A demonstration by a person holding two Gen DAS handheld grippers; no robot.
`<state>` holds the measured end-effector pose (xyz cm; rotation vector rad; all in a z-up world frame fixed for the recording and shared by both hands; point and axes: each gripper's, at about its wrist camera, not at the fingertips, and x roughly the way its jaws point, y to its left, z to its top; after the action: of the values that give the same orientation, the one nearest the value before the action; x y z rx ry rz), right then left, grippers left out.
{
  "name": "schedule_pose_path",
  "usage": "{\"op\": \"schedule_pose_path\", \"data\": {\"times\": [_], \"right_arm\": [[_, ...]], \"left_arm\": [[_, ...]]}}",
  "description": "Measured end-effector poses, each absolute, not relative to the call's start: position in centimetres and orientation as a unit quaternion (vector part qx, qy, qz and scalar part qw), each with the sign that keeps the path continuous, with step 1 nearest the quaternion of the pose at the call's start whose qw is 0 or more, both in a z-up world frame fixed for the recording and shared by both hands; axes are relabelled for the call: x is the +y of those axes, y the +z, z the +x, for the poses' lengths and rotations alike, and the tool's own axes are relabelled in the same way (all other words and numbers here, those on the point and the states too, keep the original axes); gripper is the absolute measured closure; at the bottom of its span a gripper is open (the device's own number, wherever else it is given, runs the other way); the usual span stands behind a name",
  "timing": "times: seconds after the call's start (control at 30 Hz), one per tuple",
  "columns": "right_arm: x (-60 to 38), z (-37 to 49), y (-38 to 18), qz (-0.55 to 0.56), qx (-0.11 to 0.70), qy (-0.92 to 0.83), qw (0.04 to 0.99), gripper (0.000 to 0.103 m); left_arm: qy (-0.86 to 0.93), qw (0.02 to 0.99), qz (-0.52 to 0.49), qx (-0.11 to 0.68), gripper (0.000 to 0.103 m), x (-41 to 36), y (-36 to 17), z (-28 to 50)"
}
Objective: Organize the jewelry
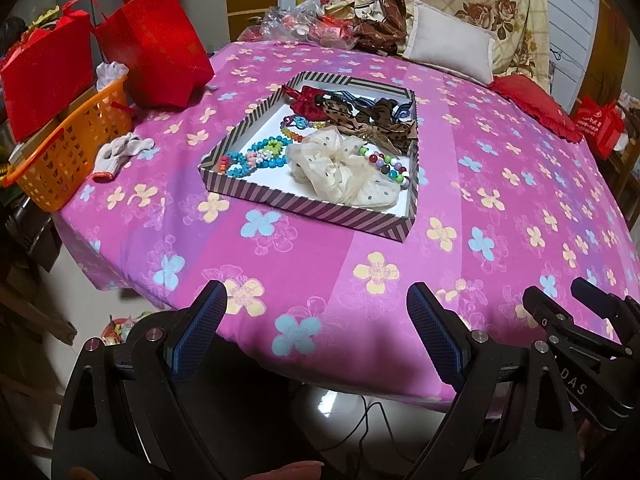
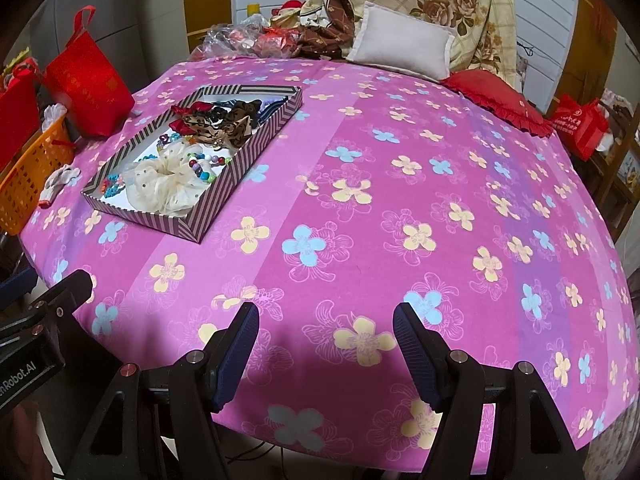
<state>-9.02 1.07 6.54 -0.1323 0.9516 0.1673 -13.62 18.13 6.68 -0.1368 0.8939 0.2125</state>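
Observation:
A shallow striped box [image 1: 304, 206] [image 2: 208, 216] rests on the pink flowered tablecloth [image 1: 360, 264] [image 2: 400, 184]. Inside lie a cream dotted scrunchie [image 1: 340, 168] [image 2: 164, 184], blue and coloured bead bracelets [image 1: 256, 156] [image 2: 204, 170], a leopard-print bow [image 1: 384, 128] [image 2: 224, 124] and a red bow [image 1: 306, 100] [image 2: 188, 118]. My left gripper [image 1: 316, 300] hovers open over the table's near edge, well short of the box, nothing between its fingers. My right gripper [image 2: 326, 320] is open too, empty, near the front edge, with the box far to its upper left.
An orange basket [image 1: 60, 160] [image 2: 28, 176], a white glove [image 1: 120, 152] [image 2: 60, 180] and red bags [image 1: 156, 40] [image 2: 88, 76] crowd the left side. Pillows [image 1: 448, 48] [image 2: 400, 46] and clutter line the back. A red cushion [image 2: 500, 100] sits at the right.

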Motion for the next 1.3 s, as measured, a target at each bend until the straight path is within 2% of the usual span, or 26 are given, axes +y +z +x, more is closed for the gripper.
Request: {"op": "schedule_pose_path", "data": {"times": [1.3], "right_arm": [[1.89, -9.23, 6.47, -0.069, 0.451, 0.096, 0.884, 0.036]], "left_arm": [[0.107, 0.886, -0.076, 0.445, 0.012, 18.91, 6.02, -13.27]]}}
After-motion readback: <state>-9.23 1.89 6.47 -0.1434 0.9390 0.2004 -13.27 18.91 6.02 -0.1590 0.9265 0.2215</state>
